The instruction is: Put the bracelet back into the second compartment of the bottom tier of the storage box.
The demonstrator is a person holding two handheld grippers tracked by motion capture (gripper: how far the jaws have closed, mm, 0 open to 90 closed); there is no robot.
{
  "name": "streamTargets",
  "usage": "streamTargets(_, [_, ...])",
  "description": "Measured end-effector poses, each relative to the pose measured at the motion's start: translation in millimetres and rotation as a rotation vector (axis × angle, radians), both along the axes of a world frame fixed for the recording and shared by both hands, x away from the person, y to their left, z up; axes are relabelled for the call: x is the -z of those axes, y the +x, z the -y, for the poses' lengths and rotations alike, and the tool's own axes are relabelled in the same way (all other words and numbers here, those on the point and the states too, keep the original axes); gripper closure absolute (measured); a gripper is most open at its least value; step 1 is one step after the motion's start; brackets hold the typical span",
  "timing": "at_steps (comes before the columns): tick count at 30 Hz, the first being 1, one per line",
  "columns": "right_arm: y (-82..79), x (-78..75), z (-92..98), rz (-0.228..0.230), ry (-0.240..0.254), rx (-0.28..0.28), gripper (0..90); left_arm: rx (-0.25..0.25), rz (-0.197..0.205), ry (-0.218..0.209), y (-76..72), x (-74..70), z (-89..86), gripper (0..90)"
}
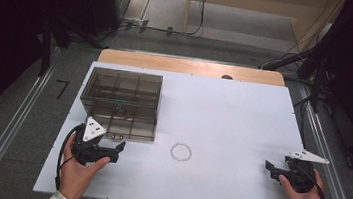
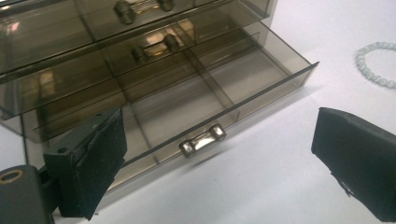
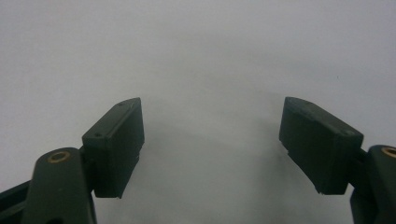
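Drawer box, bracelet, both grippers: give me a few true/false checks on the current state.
1. The bottom drawer of the smoked drawer box is pulled out. True.
2. The bead bracelet lies inside the drawer. False: it lies on the white table, right of the box.
3. The left gripper is open and holds nothing. True.
4. The right gripper is shut on the bracelet. False: its jaws are apart over bare table.
5. The open drawer has dividers. True.

Open drawer (image 2: 196, 105) before left gripper (image 2: 219, 163)
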State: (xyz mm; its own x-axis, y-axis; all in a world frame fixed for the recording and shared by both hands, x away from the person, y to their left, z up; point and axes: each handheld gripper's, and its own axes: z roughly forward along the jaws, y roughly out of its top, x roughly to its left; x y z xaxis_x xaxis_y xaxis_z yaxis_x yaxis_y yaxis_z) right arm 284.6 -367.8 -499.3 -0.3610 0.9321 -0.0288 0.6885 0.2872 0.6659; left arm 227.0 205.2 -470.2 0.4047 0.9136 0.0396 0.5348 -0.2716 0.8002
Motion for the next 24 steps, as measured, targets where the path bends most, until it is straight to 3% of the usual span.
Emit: streamTargets(24, [-0.5, -0.4, 0.4, 0.0, 0.005, 0.001, 20.7, 0.098, 0.009, -0.051, 12.7, 4.7, 46.3, 6.1])
